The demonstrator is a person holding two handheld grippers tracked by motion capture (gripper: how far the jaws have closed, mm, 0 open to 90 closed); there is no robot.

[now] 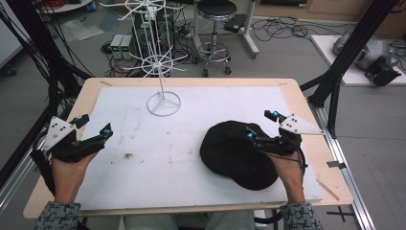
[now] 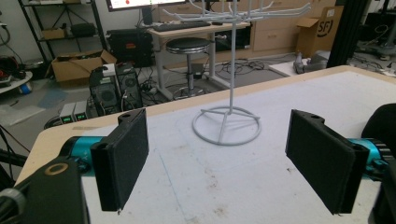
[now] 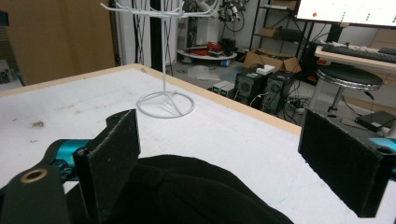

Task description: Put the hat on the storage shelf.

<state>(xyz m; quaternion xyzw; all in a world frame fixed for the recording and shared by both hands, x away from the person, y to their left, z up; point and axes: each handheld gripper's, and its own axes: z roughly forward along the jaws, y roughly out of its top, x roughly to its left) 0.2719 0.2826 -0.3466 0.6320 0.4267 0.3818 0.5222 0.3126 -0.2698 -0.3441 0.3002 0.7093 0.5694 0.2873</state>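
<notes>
Nearest the person, the right tongs (image 1: 262, 126) hang with jaws wide apart over the right edge of the black cap (image 1: 237, 153), one jaw above the crown, nothing gripped yet. The cap lies flat on the white mat at the right of the tabletop (image 1: 297, 96). The left tongs (image 1: 93, 125), also spread apart, hover empty over the mat's left side. Farther back stands the white wire rack (image 1: 163, 103), its hooks bare. Judging by this, the cap is not yet lifted; picking it up and hanging it appear to remain.
</notes>
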